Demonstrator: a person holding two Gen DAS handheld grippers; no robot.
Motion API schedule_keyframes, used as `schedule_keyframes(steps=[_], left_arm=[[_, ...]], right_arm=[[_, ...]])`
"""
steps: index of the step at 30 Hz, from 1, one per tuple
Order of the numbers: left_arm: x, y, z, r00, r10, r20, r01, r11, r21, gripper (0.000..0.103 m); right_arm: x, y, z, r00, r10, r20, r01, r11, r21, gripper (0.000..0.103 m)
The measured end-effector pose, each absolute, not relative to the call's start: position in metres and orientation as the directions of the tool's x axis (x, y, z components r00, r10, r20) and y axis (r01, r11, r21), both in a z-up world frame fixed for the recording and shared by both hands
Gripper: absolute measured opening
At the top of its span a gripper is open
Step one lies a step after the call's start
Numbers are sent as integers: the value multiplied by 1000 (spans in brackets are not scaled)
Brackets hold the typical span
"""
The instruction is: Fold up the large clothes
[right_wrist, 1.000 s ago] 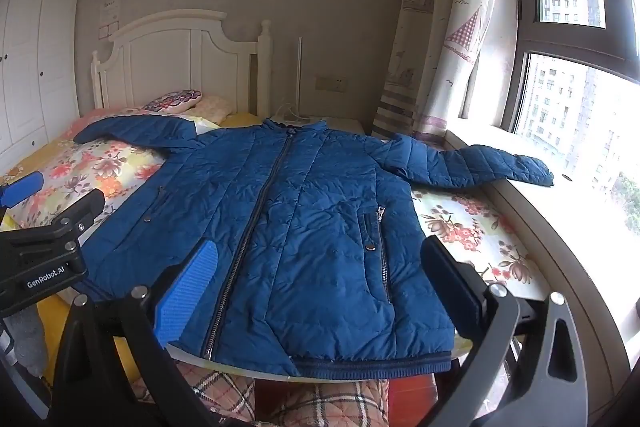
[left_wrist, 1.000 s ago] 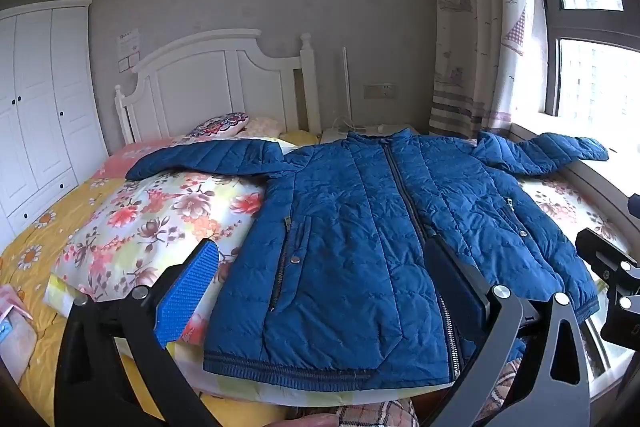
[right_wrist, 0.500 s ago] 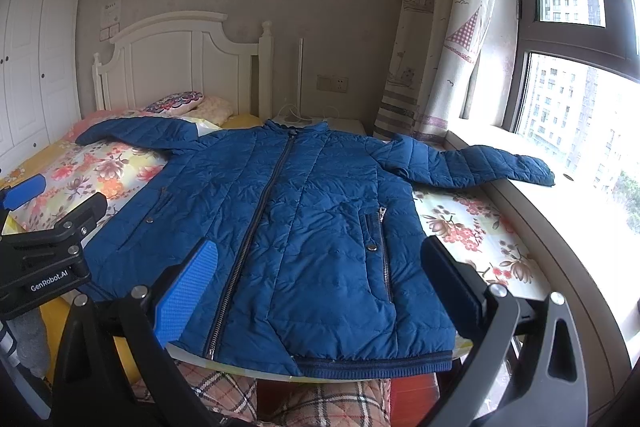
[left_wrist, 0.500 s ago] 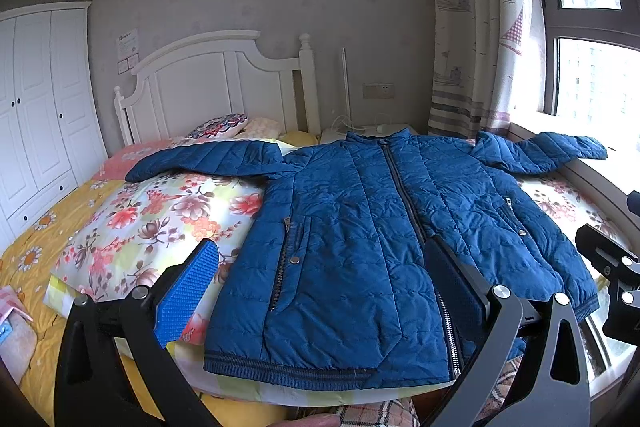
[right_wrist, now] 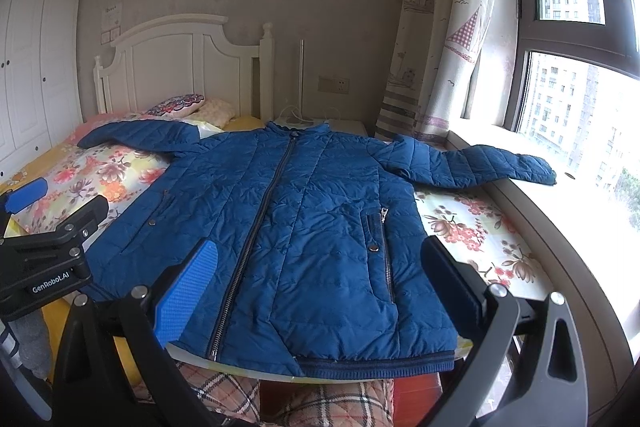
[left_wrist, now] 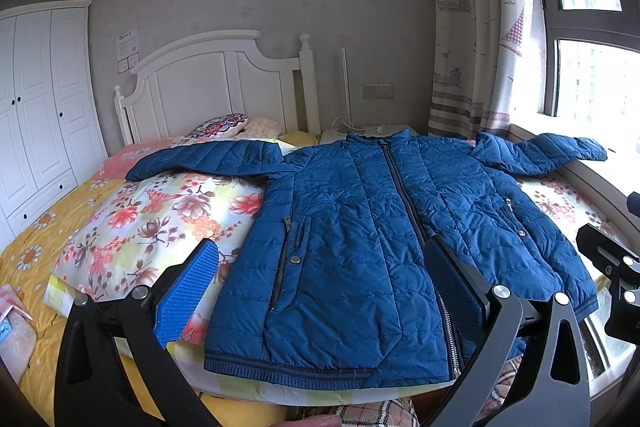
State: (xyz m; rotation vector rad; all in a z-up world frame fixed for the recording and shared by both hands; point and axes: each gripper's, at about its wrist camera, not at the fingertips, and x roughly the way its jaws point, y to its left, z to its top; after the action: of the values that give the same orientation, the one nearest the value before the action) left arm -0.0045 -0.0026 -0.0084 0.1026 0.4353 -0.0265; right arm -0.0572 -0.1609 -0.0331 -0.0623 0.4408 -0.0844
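Hovering almost unmoved since a second ago, both grippers, left gripper point(left_wrist: 320, 291) and right gripper point(right_wrist: 320, 287), gape empty above the unfolded blue quilted jacket point(left_wrist: 360, 235).

Both grippers are black, with angular frames, triangular cut-outs and silver screw heads. The left gripper point(left_wrist: 320, 287) and right gripper point(right_wrist: 320, 287) carry textured blue pads point(left_wrist: 186, 293). White "GenRobot.AI" lettering marks the left gripper's body.

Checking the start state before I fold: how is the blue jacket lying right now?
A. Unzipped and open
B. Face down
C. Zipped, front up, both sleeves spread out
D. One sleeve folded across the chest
C: the jacket shows its closed zipper and front pockets, with both sleeves stretched outward.
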Motion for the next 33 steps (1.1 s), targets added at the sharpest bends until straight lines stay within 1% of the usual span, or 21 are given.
schedule_keyframes(steps=[33], left_arm=[[-5, -1, -8, 907, -5, -422, 48, 995, 91, 98]], right_arm=[[-55, -151, -35, 903, -81, -421, 55, 996, -74, 101]])
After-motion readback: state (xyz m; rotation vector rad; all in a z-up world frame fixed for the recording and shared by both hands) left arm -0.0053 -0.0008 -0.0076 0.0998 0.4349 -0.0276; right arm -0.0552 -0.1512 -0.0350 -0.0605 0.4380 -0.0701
